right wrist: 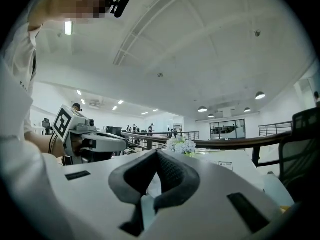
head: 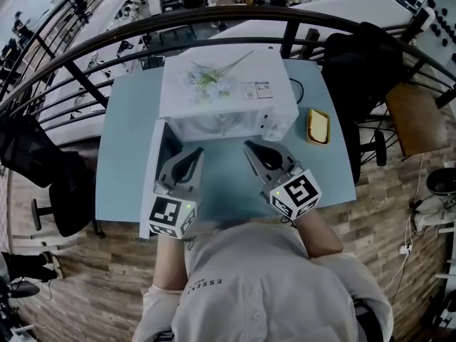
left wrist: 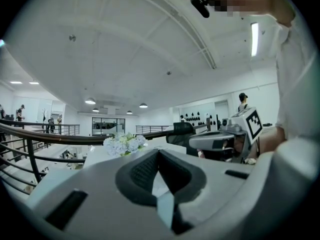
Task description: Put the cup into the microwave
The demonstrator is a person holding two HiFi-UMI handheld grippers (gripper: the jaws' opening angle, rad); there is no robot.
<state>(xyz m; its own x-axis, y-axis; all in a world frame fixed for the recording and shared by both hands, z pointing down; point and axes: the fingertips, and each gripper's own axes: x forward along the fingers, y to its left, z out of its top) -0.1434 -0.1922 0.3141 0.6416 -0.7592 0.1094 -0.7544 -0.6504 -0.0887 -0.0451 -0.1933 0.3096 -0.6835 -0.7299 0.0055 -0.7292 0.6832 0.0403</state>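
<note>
– Two grippers over the table's (head: 125,141) near edge: is either one carrying the cup?
– No. The left gripper (head: 192,154) and the right gripper (head: 251,148) are both pressing their jaws together on nothing and pointing toward the microwave (head: 228,84), which is sitting at the middle of the far edge with flowers (head: 206,77) on top.
– So where is the cup sitting?
– I'm not finding it on the table. Only a small yellow thing (head: 318,125) is lying toward the right edge. The door (head: 151,184) is hanging open on the left, but the cavity is showing too bright and shallow to tell whether a cup is standing inside.
– Your reading?
– I'm guessing the cup is already inside, or out of view. Either way the door is still waiting to be shut.
</note>
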